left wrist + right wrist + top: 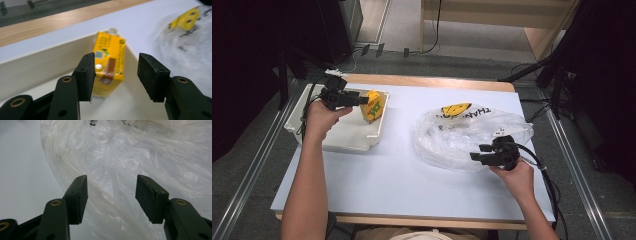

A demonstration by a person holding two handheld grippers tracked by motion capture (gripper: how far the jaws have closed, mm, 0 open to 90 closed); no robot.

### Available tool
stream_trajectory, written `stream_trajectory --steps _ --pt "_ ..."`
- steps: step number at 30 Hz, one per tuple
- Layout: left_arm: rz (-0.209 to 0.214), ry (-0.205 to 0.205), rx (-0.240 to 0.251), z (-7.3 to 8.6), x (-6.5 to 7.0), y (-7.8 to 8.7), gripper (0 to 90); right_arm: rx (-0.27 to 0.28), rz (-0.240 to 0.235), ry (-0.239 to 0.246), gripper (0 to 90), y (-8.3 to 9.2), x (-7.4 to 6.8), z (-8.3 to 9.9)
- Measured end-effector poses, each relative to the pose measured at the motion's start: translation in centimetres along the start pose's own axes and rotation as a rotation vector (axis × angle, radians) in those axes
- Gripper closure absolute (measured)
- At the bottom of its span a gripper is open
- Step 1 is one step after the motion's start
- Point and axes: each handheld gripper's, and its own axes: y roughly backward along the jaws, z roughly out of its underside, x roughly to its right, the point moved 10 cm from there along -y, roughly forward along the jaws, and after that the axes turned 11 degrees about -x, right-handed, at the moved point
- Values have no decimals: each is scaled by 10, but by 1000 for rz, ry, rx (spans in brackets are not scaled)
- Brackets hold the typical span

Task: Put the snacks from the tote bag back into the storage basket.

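Note:
A yellow drink carton leans in the right far corner of a white tray at the table's left. My left gripper hovers over the tray just left of the carton. In the left gripper view the carton stands past the pads; my left gripper is open, with a gap between the carton and the right pad. A crumpled clear plastic bag with a yellow print lies at the right. My right gripper is at its near edge, open over the bag with film under the jaws.
The white tabletop runs between tray and bag, with a wooden strip along its far edge. The tray wall rises behind the carton. Cables trail from both grippers, and dark stands flank the table.

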Motion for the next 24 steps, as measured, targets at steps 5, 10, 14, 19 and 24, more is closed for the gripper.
stream_trajectory --steps 5,10,14,19,24 --pt "15 -41 -11 -2 13 7 567 -3 0 0 443 0 0 0" --pt "40 -49 -32 -2 22 1 604 -2 0 2 443 0 0 0" --pt "52 -67 -46 0 26 -6 679 -4 1 4 443 0 0 0" --pt "69 -84 -49 4 28 -15 757 -6 2 2 443 0 0 1" --pt "75 -77 -56 7 28 -24 815 -9 5 6 455 0 0 1"
